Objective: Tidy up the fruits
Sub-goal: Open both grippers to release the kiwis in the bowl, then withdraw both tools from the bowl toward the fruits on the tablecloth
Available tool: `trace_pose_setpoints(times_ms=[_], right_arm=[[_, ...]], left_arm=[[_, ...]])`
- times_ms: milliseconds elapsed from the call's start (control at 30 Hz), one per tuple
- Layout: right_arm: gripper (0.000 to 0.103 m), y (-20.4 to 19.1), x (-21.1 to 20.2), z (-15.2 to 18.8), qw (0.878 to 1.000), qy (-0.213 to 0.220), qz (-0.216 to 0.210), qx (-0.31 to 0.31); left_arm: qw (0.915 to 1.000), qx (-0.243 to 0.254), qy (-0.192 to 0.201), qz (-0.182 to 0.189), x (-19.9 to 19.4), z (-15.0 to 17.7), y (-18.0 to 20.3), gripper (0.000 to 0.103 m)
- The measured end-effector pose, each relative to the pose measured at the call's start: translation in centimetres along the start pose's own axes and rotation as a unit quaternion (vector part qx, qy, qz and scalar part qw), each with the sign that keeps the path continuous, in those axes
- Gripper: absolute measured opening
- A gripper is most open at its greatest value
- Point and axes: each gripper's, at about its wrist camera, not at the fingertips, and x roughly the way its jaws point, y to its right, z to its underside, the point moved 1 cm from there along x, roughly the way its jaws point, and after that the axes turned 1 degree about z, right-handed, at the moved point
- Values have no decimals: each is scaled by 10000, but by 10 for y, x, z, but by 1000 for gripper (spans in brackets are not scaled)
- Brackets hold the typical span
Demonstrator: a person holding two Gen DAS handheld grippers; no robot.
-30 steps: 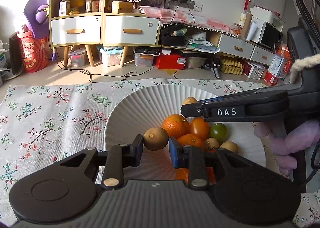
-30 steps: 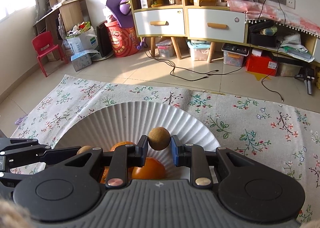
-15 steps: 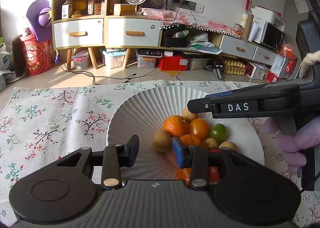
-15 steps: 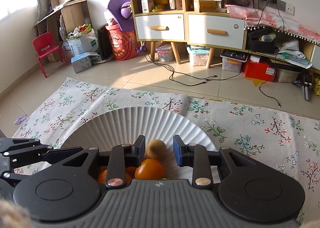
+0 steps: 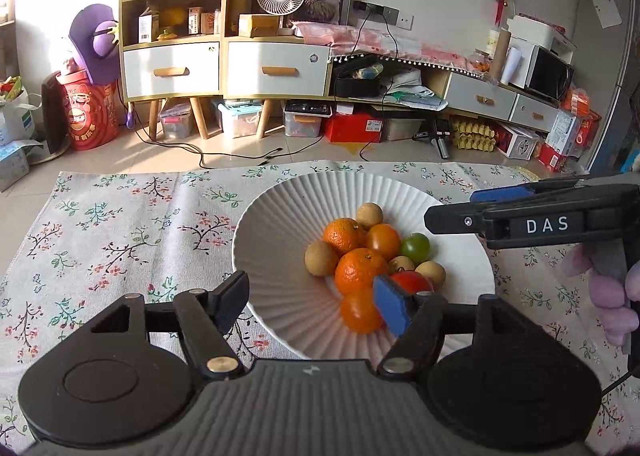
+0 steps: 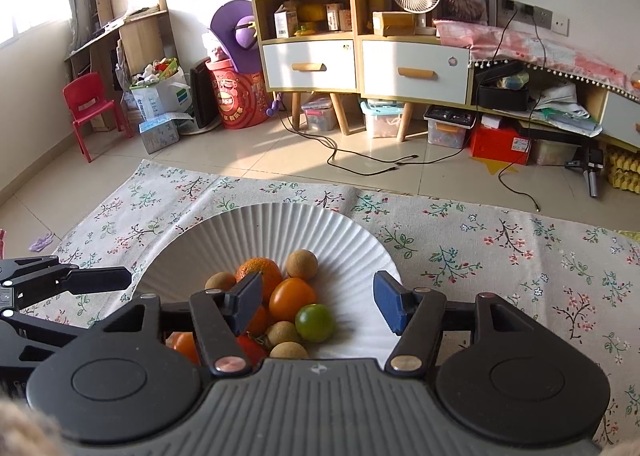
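A white ribbed bowl on the floral cloth holds several fruits. Among them are oranges, a green fruit, a red tomato and small brown round fruits. One brown fruit lies at the left of the pile and another at its far side. My left gripper hovers over the bowl's near left rim, its jaws opening with nothing gripped. My right gripper hangs above the bowl's right side, its jaws also opening and empty.
The floral cloth spreads out left of the bowl and also right of it. A gloved hand holds the right gripper. Beyond the cloth are tiled floor, cables, a drawer cabinet and a red chair.
Each gripper was shut on a small brown fruit; both spread their jaws and the fruits dropped into the bowl. Both grippers have drawn back and risen a little.
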Motion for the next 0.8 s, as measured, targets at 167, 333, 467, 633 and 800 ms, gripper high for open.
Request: trace_pose_setpoints(times_ms=[167, 333, 467, 633, 800], right_arm=[[80, -1, -19, 14, 10000, -8, 9, 55], [92, 2, -32, 31, 9998, -54, 47, 177], [96, 6, -39, 44, 9994, -154, 184, 261], [100, 8, -45, 59, 9988, -239, 314, 294], [100, 5, -45, 67, 9988, -255, 306, 276]], left_arm=[[9999, -7, -80, -67, -15, 12, 4, 86], [9998, 33, -178, -108, -25, 27, 9, 94], [9996, 61, -243, -93, -30, 36, 11, 95], [9995, 7, -322, 28, -29, 53, 13, 95], [9987, 205, -407, 238, -30, 66, 20, 95]])
